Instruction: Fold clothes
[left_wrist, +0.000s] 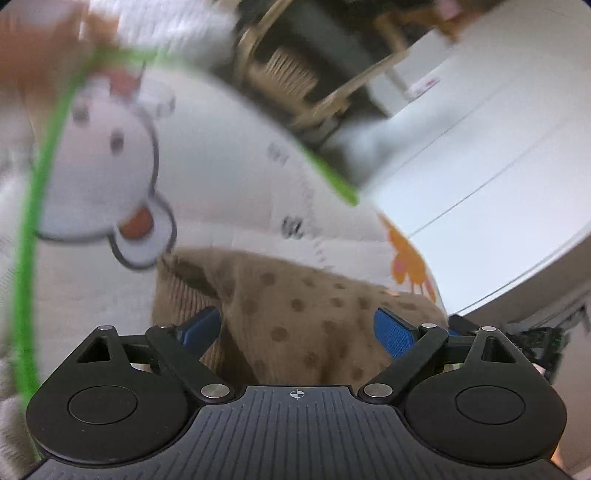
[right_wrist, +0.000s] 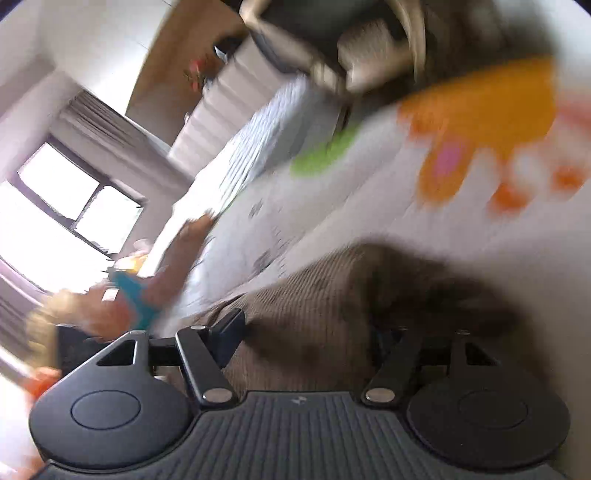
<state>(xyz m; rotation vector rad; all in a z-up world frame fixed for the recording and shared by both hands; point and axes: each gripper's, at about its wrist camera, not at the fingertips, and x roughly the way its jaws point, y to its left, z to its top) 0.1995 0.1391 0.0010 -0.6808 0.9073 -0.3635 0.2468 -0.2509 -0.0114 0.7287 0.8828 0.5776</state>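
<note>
A brown garment (left_wrist: 295, 317) with darker dots and a ribbed part lies between the jaws of my left gripper (left_wrist: 295, 328). The blue pads (left_wrist: 393, 330) stand wide apart on either side of the cloth, so the gripper looks open. The same brown ribbed garment (right_wrist: 325, 302) fills the space between the jaws of my right gripper (right_wrist: 310, 328). The right view is blurred, and the right finger is hidden in dark cloth. The garment rests on a white play mat (left_wrist: 221, 177) with cartoon prints.
The mat has a green border (left_wrist: 40, 192) and an orange print (right_wrist: 480, 122). A white floor or low platform (left_wrist: 480, 147) lies to the right. Wooden furniture (left_wrist: 295, 74) stands behind. A doll in teal (right_wrist: 122, 302) and a window (right_wrist: 55, 206) show at left.
</note>
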